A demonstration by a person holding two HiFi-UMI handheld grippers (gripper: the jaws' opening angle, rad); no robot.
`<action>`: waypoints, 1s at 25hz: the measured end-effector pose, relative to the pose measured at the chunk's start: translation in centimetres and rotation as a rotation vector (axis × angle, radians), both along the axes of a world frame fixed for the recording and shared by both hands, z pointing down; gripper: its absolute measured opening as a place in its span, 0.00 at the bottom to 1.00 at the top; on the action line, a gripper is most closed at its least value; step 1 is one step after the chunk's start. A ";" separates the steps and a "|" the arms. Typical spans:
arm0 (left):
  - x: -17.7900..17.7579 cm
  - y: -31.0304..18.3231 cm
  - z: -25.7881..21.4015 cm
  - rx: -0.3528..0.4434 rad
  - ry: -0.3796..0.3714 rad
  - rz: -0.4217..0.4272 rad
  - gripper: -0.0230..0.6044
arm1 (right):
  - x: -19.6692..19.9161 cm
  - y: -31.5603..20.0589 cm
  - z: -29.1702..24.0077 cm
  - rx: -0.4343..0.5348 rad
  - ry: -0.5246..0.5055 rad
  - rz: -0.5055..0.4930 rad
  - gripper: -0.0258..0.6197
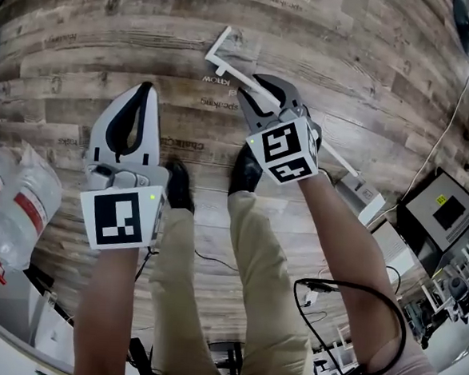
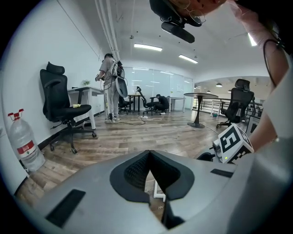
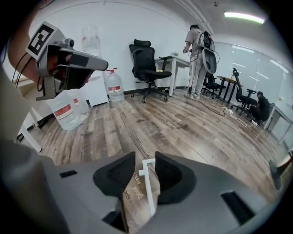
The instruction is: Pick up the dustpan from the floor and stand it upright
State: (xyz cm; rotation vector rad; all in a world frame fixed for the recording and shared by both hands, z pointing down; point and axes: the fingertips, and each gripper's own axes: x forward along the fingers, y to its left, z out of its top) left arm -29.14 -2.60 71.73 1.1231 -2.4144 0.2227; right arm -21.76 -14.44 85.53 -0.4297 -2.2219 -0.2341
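FLAT ON THE BOARDS: The dustpan (image 1: 363, 196) lies on the wooden floor (image 1: 84, 44). Its long white handle (image 1: 233, 69) runs away from the pan to a T-shaped tip (image 1: 220, 49). My right gripper (image 1: 266, 97) hangs low over the middle of that handle with its jaws spread, one on each side of it. In the right gripper view the handle passes between the jaws, closer to one of them, and bare floor shows beside it; I see no clamp on it. My left gripper (image 1: 145, 88) hovers well to the left of the handle, its jaws pressed together on nothing. By my reading the task has barely begun. The approach to the handle is made, but the pinch, the lift off the floor and the standing upright are all left to do.
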 end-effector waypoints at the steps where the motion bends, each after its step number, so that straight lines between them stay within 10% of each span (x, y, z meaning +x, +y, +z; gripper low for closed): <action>1: -0.1 -0.1 0.4 0.003 0.001 0.001 0.05 | -0.2 -0.1 0.4 0.001 0.004 0.001 0.25; 25: -2.8 0.1 7.4 -0.002 -0.002 -0.044 0.05 | -0.6 -0.1 11.6 0.044 0.128 -0.092 0.25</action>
